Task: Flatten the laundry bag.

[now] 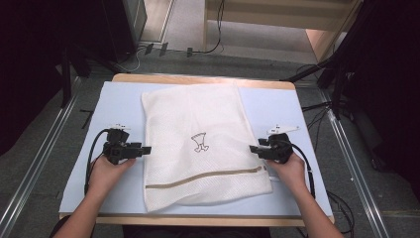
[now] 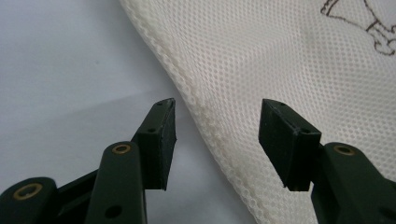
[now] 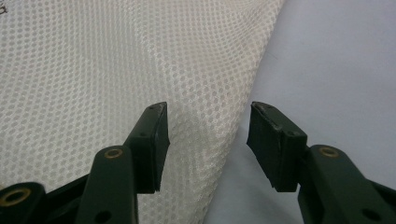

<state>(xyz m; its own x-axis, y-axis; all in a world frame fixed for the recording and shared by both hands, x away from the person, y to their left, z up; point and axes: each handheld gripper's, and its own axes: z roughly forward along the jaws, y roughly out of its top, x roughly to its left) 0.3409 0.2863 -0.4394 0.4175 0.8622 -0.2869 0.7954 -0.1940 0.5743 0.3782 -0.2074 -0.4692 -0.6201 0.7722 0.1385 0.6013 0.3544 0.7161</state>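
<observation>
White mesh laundry bag [image 1: 198, 144] spread flat on the pale blue table cover [image 1: 119, 104], zipper end toward the person. Left gripper [image 1: 147, 149] at the bag's left edge, its 2 jaws parted, seam [image 2: 205, 121] lying between them but unpinched. Right gripper [image 1: 252, 148] at the right edge, jaws likewise apart, mesh [image 3: 205, 126] beneath the gap, nothing clamped.

The laundry bag [image 1: 198, 144] is off-white mesh cloth, finely perforated and matt, with a thicker stitched seam along its edge and a tan zip band. The counter [image 1: 119, 106] carries a smooth, matt pale-blue sheet over a light wood top. The left tongs [image 2: 217, 140] and right tongs [image 3: 208, 144] are matt black plastic with brass-coloured rivets and ribbed, rubbery pads [image 2: 166, 140].
</observation>
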